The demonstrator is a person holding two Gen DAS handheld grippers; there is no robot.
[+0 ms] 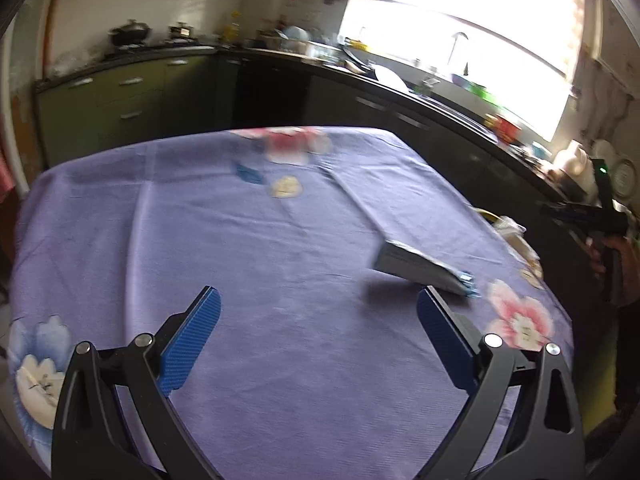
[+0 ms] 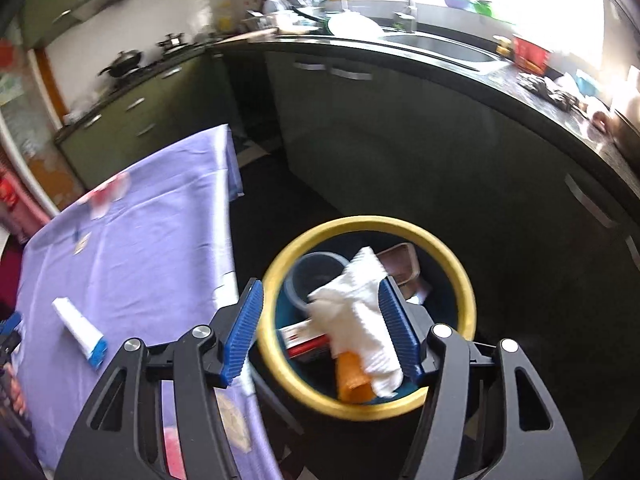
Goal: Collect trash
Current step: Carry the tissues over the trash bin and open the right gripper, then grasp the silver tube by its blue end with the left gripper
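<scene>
Between the spread fingers of the left claw [image 1: 318, 304], which holds nothing, the tabletop [image 1: 240, 240] lies bare; a tube [image 1: 424, 266] sits just upper right, long axis slanting. Farther off, the right claw [image 2: 320, 312], wide open, hangs over the bin [image 2: 276, 276], tissue [image 2: 356, 304] inside.

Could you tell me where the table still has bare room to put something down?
The tablecloth is bare across its middle and left, between the open left gripper and the far printed flowers. The right edge is busier: the tube lies there. The bin under the open right gripper is crowded with trash.
</scene>
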